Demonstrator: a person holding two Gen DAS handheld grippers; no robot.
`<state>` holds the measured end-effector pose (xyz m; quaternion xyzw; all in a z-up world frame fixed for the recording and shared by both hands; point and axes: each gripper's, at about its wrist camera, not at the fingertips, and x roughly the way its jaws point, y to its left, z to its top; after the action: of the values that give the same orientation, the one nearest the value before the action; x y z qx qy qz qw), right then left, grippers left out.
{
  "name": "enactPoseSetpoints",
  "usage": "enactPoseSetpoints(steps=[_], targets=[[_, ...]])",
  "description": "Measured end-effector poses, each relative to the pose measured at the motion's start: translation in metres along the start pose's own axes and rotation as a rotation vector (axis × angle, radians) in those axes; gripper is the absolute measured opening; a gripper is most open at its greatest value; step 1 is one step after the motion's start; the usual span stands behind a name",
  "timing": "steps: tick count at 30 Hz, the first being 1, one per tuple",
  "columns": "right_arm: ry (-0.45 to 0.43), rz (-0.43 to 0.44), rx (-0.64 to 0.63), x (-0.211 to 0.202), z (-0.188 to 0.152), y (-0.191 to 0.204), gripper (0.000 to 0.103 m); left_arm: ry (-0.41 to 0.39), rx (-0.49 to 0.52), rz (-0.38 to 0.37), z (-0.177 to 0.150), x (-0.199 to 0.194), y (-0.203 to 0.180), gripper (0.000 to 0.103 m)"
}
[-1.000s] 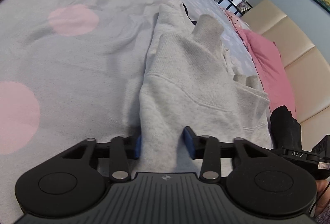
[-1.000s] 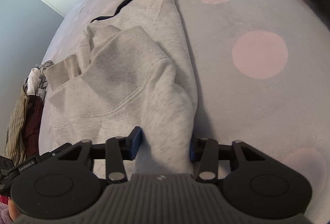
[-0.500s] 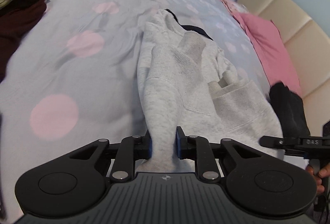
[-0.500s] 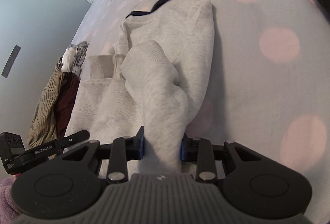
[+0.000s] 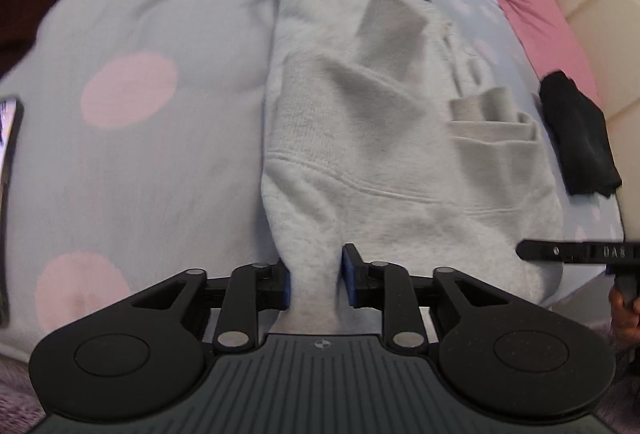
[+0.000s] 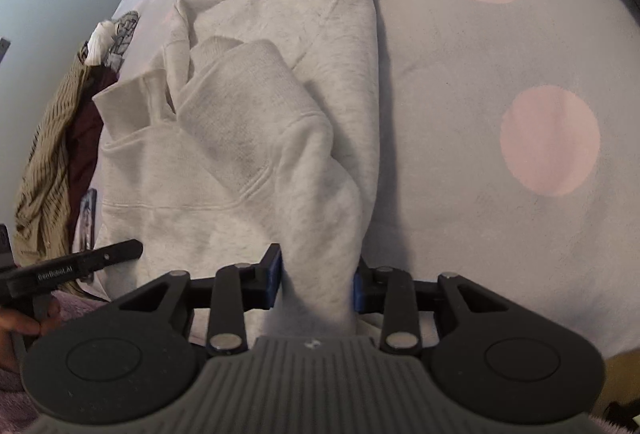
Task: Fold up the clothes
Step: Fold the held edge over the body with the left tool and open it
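Note:
A light grey sweatshirt (image 5: 384, 138) lies on the bed with both sleeves folded in over its body and its dark-lined collar at the far end. My left gripper (image 5: 315, 280) is shut on the sweatshirt's near left hem corner. My right gripper (image 6: 318, 280) is shut on the near right hem corner of the sweatshirt (image 6: 280, 106). The cloth bunches up between each pair of blue pads. Each gripper shows at the edge of the other's view.
The bed cover (image 5: 132, 154) is grey with pink dots. A black folded garment (image 5: 576, 138) and a pink pillow (image 5: 536, 18) lie to the right. A pile of clothes (image 6: 60, 138) and a phone (image 6: 86, 218) lie to the left.
Both grippers closed on the hem corners during the last second. Since half a second ago they have moved in closer over the bed, still holding the cloth.

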<state>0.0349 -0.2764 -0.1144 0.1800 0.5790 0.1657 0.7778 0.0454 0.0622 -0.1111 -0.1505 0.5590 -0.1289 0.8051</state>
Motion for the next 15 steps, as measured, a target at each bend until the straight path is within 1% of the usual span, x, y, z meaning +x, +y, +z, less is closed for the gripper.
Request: enactPoseSetpoints(steps=[1, 2, 4, 5, 7, 10, 13, 15], targets=[[0.001, -0.003, -0.001, 0.0, 0.0, 0.0, 0.045, -0.012, 0.002, 0.005, 0.002, -0.005, 0.0, 0.03], [0.001, -0.007, -0.002, 0.0, 0.0, -0.001, 0.047, -0.025, 0.005, 0.011, 0.003, -0.01, 0.0, 0.035], [-0.005, -0.024, -0.015, -0.006, 0.002, 0.001, 0.052, -0.05, 0.009, 0.022, 0.007, -0.021, -0.001, 0.038], [-0.017, -0.042, -0.033, -0.012, 0.002, 0.0, 0.055, -0.062, 0.011, 0.027, 0.009, -0.026, -0.001, 0.042], [-0.041, -0.079, -0.067, -0.026, 0.002, -0.002, 0.057, -0.087, 0.016, 0.038, 0.012, -0.037, -0.002, 0.05], [-0.089, -0.106, -0.095, -0.044, 0.011, 0.0, 0.06, -0.125, 0.022, 0.051, 0.018, -0.053, -0.002, 0.05], [-0.132, -0.149, -0.117, -0.059, 0.024, 0.003, 0.06, -0.152, 0.026, 0.04, 0.04, -0.067, -0.002, 0.051], [-0.151, -0.179, -0.151, -0.065, 0.037, 0.009, 0.06, -0.158, 0.065, 0.07, 0.057, -0.073, -0.007, 0.051]])
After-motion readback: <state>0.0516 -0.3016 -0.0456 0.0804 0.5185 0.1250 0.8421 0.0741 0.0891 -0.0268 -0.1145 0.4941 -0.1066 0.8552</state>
